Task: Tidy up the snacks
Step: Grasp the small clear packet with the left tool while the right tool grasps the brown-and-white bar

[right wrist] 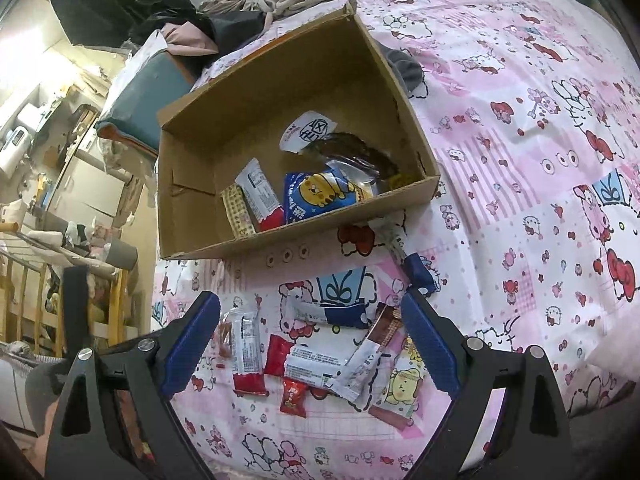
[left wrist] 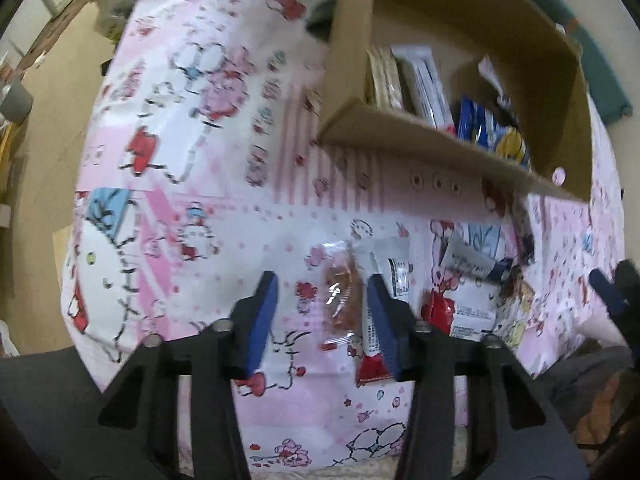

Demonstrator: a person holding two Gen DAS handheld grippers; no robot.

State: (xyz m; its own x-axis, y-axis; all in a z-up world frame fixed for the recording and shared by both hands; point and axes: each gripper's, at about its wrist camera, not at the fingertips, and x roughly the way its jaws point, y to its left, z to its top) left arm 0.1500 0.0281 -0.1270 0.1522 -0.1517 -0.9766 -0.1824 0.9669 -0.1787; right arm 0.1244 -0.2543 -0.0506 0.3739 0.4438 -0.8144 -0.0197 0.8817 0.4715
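**Reader:** Where are the snacks, and what are the two claws doing?

**Describer:** A cardboard box [right wrist: 224, 236] sits on a pink cartoon-print bedspread [right wrist: 520, 160]. Several packets already lie inside it, among them a blue packet with a yellow cartoon figure [right wrist: 320, 196]. In front of the box, loose packets [right wrist: 312, 360] are scattered on the cloth. The right gripper [right wrist: 310, 344] hangs over that heap, its jaws spread wide and holding nothing. The left gripper [left wrist: 320, 304] is also wide open and empty; its right finger crosses a red-and-white stick packet [left wrist: 372, 344] that lies beside a clear wrapper [left wrist: 338, 292].

**Reader:** How should the next pick be done well?

**Describer:** It would probably be best to choose one packet at the edge of the heap, such as the small red sweet [right wrist: 294, 396]. The jaws should straddle its narrow side and close only on that one wrapper, since neighbours overlap and the soft bedding may give way. The packet then needs lifting clear of the box's near wall.
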